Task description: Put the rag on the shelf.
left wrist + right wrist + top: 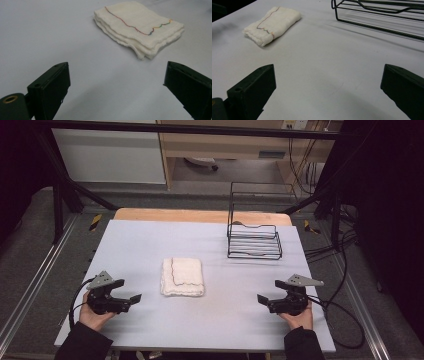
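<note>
Jaws of left gripper [131, 292] and right gripper [266, 292] wide; empty.

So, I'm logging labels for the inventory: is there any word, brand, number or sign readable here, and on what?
None is readable.
Folded cloth: coloured wavy stitching, no letters.
Wire rack: no label.
Yellow-black floor markers: stripes, no text.
Back-wall panel: too small and blurred to read.

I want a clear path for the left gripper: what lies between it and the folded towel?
Nothing: in the left gripper view, bare table runs from the open left gripper to the folded towel.
</note>
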The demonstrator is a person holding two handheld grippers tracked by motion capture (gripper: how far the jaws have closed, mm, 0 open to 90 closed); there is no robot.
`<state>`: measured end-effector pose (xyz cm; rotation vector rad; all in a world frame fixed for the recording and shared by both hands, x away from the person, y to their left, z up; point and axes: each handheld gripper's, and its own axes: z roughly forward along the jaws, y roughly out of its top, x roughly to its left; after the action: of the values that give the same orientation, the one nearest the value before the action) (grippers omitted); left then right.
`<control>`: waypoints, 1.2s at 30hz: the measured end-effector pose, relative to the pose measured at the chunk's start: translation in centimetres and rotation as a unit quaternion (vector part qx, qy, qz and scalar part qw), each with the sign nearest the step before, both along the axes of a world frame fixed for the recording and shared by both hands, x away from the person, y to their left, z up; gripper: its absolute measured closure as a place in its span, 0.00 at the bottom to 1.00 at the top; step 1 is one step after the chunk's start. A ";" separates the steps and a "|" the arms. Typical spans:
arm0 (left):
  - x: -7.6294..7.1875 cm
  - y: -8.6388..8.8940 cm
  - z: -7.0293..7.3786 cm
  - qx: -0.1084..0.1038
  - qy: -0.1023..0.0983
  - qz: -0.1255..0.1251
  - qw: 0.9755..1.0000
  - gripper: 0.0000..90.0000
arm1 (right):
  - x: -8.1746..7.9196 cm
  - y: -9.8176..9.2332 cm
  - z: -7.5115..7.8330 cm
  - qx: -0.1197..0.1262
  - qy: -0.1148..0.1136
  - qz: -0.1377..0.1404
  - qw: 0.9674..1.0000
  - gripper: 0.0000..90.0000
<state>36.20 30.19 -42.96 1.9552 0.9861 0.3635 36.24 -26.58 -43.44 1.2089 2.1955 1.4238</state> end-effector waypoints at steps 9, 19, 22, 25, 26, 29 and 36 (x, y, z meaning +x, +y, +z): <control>0.0 -0.8 0.2 0.006 0.000 0.001 1.000 0.09 | 0.0 0.2 -0.1 -0.002 0.004 -0.006 1.000 0.01; 0.2 -2.8 1.0 0.000 0.009 0.009 1.000 0.12 | 0.0 0.5 -0.2 -0.013 0.006 -0.009 1.000 0.01; 0.4 -3.8 1.4 0.005 0.012 0.007 1.000 0.15 | 0.0 0.6 -0.2 -0.012 0.004 -0.009 1.000 0.01; 0.7 -5.0 1.6 0.020 0.014 0.009 1.000 0.18 | 0.0 0.6 -0.2 -0.010 0.005 -0.010 1.000 0.01; 0.8 -5.4 1.6 0.024 0.015 0.010 1.000 0.21 | 0.0 0.6 -0.2 -0.010 0.005 -0.010 1.000 0.01; 1.3 -6.6 1.4 0.031 0.023 0.019 0.999 0.26 | 0.0 0.7 -0.2 -0.011 0.006 -0.009 1.000 0.01; 2.9 -8.8 0.1 0.032 0.055 0.030 0.998 0.41 | 0.0 1.2 -0.2 -0.016 0.008 -0.006 1.000 0.01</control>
<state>39.08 21.43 -42.90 2.0246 1.1184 0.3280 36.25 -25.37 -43.63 1.2250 2.2099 1.3734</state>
